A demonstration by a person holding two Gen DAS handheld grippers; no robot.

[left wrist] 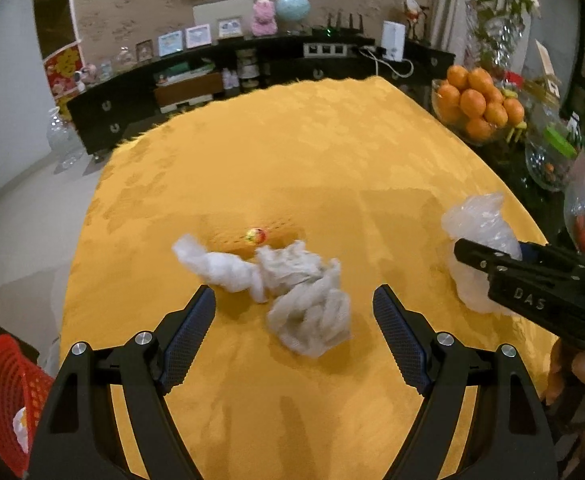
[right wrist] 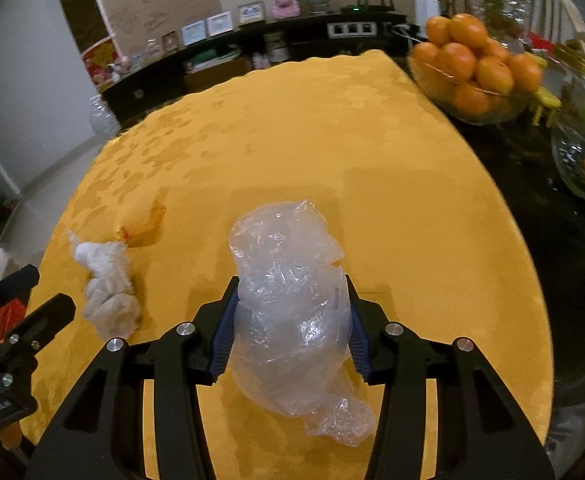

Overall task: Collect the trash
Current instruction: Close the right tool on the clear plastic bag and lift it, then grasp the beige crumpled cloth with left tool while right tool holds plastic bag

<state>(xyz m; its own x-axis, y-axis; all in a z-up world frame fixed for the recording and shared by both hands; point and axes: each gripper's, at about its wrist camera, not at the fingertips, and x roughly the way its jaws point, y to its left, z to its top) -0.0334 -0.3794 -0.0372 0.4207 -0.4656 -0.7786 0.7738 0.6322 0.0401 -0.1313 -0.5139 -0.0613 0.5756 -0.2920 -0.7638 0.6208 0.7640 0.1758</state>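
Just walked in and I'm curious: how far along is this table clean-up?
Done: something white already lies in the red mesh basket. In hand: the right gripper pinches the crumpled clear plastic bag. Left: the crumpled white tissues and a small red-yellow wrapper on the yellow tablecloth; the left gripper is open above the tissues.

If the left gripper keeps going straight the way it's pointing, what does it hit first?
Most likely the crumpled tissue wad, which lies just ahead between the open fingers of the left gripper. Depth is hard to judge; it may meet the yellow tablecloth just short of it.
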